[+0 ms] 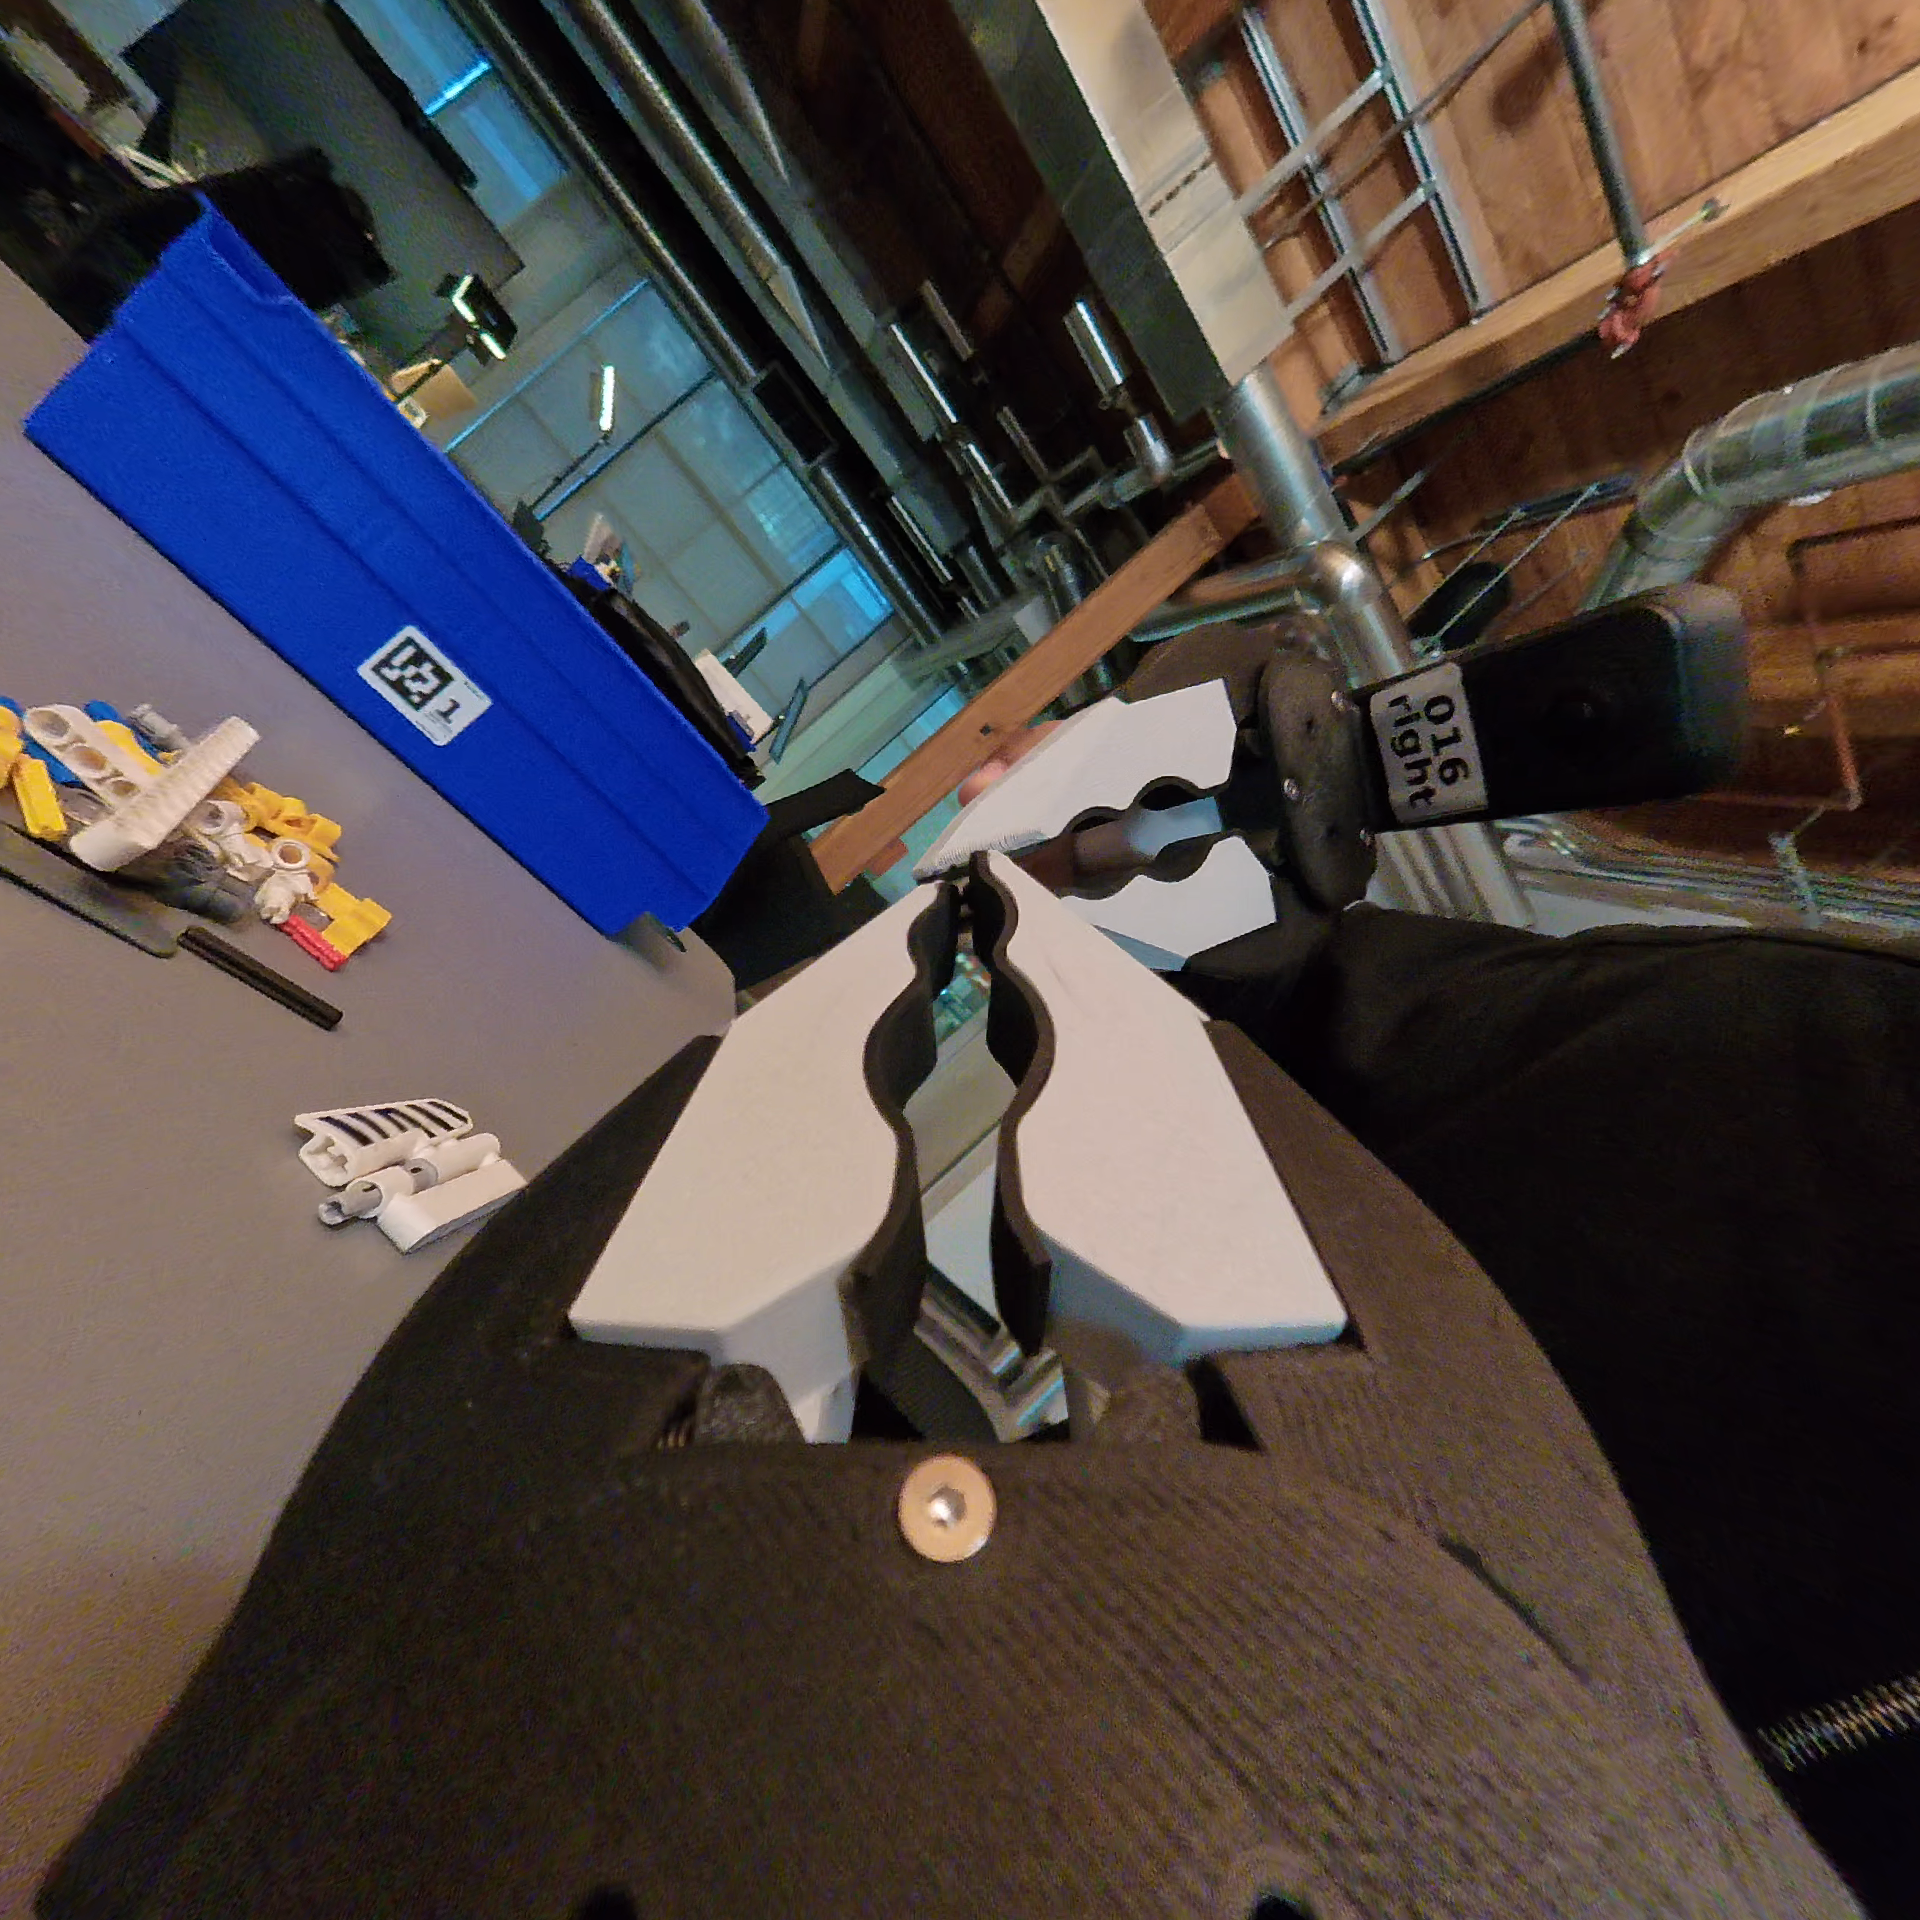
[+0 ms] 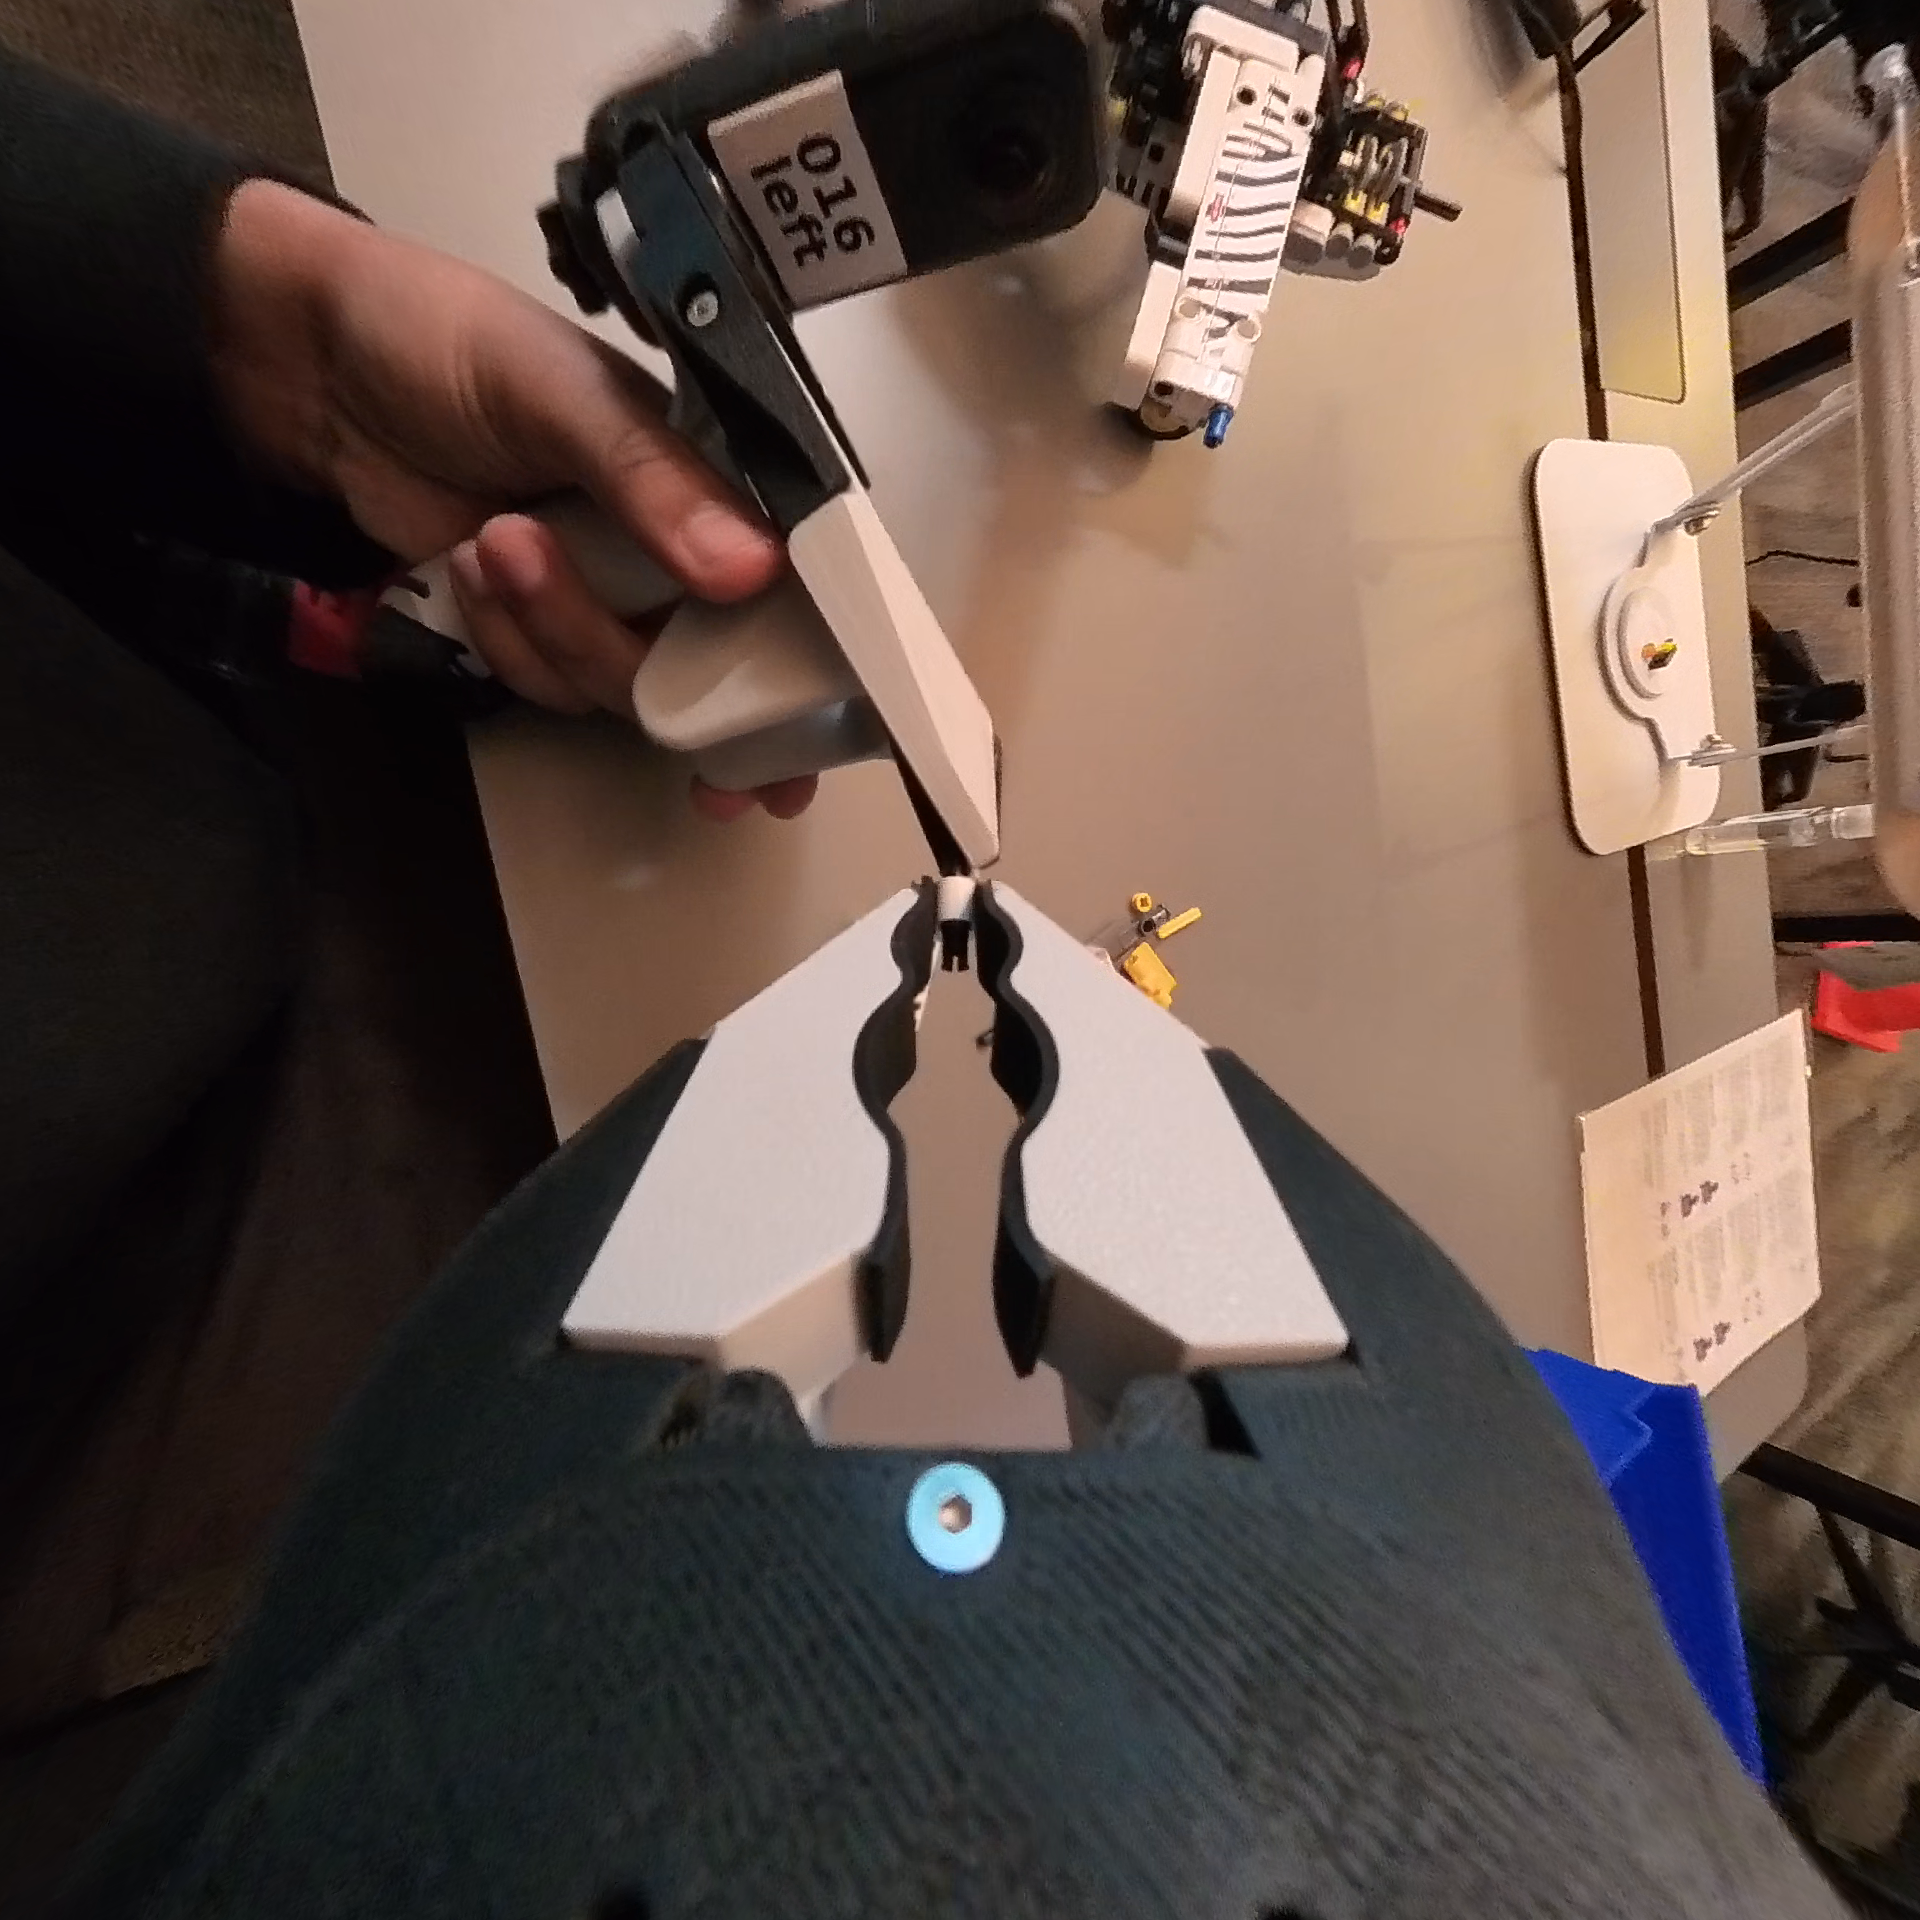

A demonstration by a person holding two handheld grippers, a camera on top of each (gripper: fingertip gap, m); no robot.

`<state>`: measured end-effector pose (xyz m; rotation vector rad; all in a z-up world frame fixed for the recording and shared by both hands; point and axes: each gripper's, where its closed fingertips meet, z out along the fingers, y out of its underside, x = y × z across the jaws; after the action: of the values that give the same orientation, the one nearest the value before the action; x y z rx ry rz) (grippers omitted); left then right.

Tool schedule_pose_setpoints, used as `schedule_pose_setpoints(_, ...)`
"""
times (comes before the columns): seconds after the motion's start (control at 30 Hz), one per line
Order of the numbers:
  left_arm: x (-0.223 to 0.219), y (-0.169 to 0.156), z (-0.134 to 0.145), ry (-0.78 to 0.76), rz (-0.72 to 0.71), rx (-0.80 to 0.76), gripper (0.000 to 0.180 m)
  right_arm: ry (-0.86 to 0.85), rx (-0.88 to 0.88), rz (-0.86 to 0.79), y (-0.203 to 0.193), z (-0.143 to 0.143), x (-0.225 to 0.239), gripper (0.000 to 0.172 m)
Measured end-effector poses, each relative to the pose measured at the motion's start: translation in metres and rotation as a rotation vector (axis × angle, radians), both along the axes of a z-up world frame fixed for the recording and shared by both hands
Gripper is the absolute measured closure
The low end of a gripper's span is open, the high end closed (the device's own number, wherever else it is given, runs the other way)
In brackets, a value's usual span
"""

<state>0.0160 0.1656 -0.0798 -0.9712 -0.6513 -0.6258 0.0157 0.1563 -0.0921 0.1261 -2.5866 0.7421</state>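
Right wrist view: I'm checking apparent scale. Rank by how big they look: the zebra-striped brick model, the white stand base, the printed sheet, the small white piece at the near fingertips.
1. Zebra-striped brick model
2-3. White stand base and printed sheet: look alike, unranked
4. Small white piece

Apparent size only; distances from the camera differ.

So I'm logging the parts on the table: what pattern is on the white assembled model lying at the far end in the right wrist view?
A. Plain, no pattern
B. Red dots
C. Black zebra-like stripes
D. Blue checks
C: the white model bears wavy black stripes along its panel.

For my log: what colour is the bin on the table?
Blue bin, clearest in the left wrist view.
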Motion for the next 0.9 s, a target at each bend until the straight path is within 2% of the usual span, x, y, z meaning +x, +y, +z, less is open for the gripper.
schedule_pose_setpoints(0.23,-0.005,-0.014,0.008,-0.046,-0.018,0.127,0.180,-0.016,-0.091,-0.011,-0.005,0.012,0.000,0.167)
schedule_pose_setpoints(0.4,-0.002,-0.011,0.007,-0.031,-0.004,0.101,0.180,0.002,-0.076,-0.018,0.000,0.010,-0.002,0.167)
schedule_pose_setpoints(0.47,0.001,-0.007,0.007,-0.011,-0.012,0.080,0.168,0.008,-0.059,-0.016,0.001,0.009,-0.002,0.166)
schedule_pose_setpoints(0.57,0.002,-0.004,0.006,0.005,-0.005,0.062,0.169,0.021,-0.038,0.000,0.001,0.007,0.000,0.166)
schedule_pose_setpoints(0.67,0.004,-0.004,0.007,0.011,-0.016,0.068,0.179,0.044,-0.021,0.007,0.001,0.006,0.000,0.167)
schedule_pose_setpoints(0.9,0.006,-0.001,0.006,0.020,-0.025,0.051,0.177,0.059,-0.002,0.015,0.001,0.005,0.001,0.167)
